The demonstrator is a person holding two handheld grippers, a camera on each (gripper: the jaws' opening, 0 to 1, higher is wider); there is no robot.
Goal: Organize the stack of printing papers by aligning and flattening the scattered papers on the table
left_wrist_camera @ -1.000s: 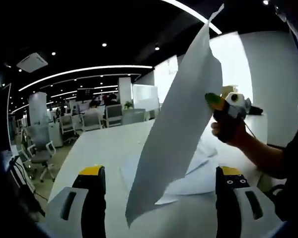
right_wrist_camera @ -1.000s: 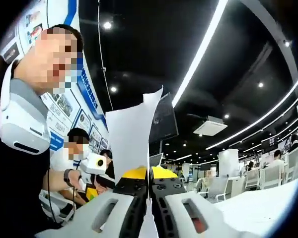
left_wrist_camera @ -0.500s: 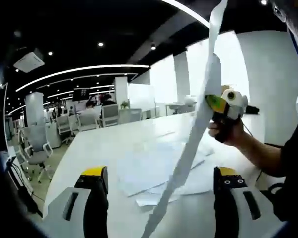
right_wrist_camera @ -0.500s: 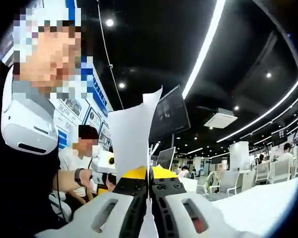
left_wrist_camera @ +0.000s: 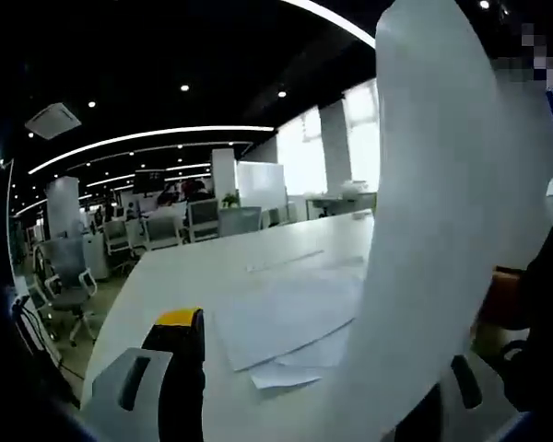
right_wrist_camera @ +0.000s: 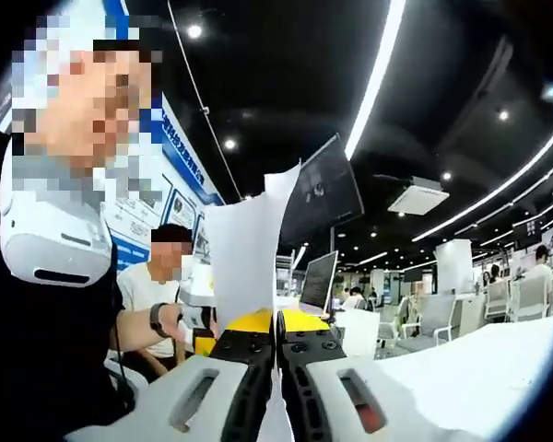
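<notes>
Left gripper view: loose papers [left_wrist_camera: 286, 327] are lying overlapped on the table [left_wrist_camera: 194, 276], ahead of the left gripper [left_wrist_camera: 295, 368]. A lifted sheet [left_wrist_camera: 442, 230] is hanging close in front on the right, covering that gripper's right jaw. Chairs [left_wrist_camera: 69, 281] are standing beyond the table's left edge.

Right gripper view: the sheet [right_wrist_camera: 249, 258] is sticking up out of the right gripper [right_wrist_camera: 276, 322], pinched between its jaws. A person [right_wrist_camera: 46, 276] is standing left of it, monitors [right_wrist_camera: 318, 281] behind, table [right_wrist_camera: 470, 368] stretching right.

Open-plan office, grey swivel chairs [left_wrist_camera: 69, 276] at nine o'clock, long white worktop [left_wrist_camera: 221, 276], curved ceiling light strips [left_wrist_camera: 157, 136], desk monitor [right_wrist_camera: 319, 281]
</notes>
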